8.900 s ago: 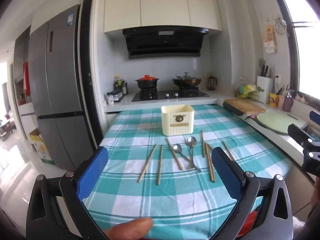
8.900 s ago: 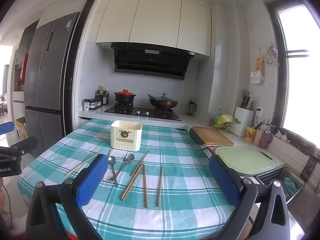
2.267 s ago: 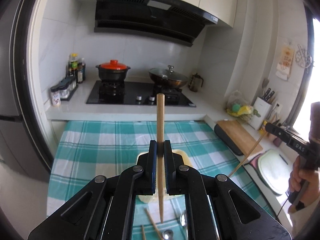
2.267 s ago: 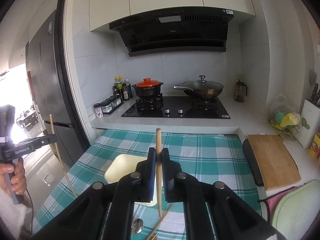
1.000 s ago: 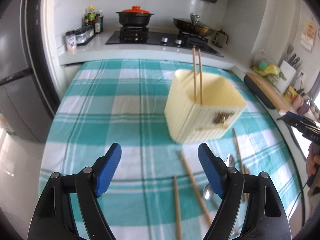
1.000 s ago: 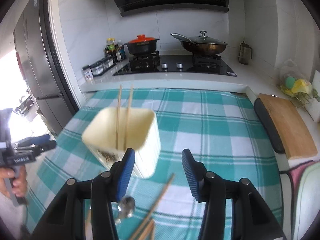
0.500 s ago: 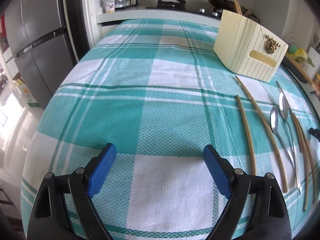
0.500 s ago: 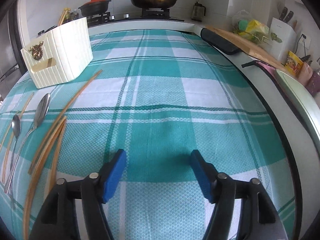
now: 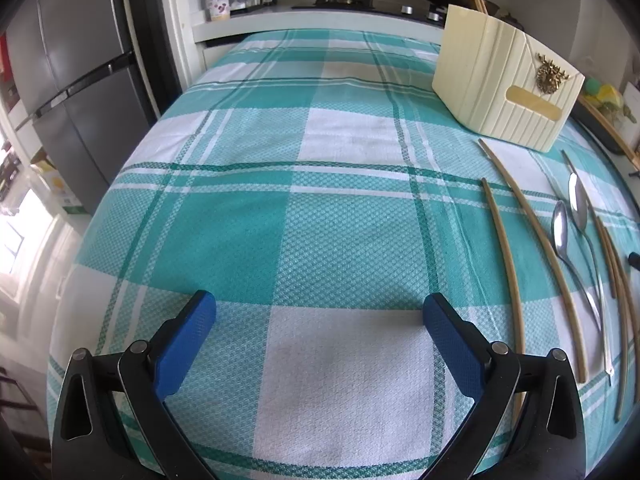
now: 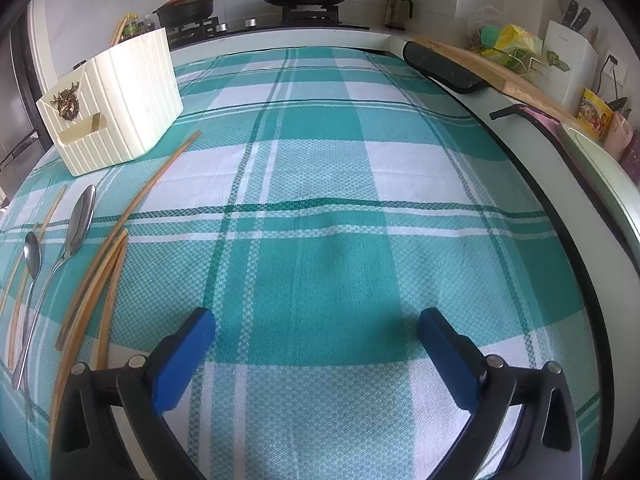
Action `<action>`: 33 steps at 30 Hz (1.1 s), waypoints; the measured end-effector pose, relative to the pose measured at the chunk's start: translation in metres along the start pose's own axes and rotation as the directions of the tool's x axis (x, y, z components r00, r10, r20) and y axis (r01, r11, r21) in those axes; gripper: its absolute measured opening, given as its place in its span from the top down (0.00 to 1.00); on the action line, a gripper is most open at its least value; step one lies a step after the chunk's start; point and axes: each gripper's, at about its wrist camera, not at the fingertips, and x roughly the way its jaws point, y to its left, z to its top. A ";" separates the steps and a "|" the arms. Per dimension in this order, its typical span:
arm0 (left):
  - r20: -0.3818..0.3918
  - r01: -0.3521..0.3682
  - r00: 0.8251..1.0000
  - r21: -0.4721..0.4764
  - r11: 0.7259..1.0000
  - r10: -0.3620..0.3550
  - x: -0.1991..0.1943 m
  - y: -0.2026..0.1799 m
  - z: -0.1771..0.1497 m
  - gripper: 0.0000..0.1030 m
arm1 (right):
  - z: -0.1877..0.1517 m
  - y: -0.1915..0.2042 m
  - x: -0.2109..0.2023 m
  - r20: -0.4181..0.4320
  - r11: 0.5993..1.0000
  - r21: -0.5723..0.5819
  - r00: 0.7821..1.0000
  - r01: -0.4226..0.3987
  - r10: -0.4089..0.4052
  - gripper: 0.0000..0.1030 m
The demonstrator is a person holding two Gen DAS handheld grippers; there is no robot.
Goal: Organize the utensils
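While both jaws were opening, the left claw (image 9: pixel 319 315) and right claw (image 10: pixel 316 331) hovered empty over the teal-checked counter (image 9: pixel 280 208), wooden chopsticks (image 9: pixel 505 256) beside.

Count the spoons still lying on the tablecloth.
2. A longer spoon and a shorter spoon lie side by side among the loose chopsticks, in front of the cream utensil holder. None seems hidden.

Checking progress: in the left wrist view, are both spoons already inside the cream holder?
No, both spoons lie on the checked cloth, in front of the cream holder.
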 end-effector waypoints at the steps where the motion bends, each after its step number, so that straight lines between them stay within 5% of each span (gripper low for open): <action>1: 0.000 -0.001 1.000 -0.001 1.000 0.001 0.000 0.000 0.000 0.00 | 0.000 -0.001 0.000 0.000 1.000 0.001 1.000 -0.001 0.001 0.00; 33: -0.001 -0.007 1.000 -0.009 1.000 0.007 0.002 0.001 0.001 0.00 | 0.000 0.000 0.000 0.001 1.000 0.001 1.000 0.000 0.000 0.00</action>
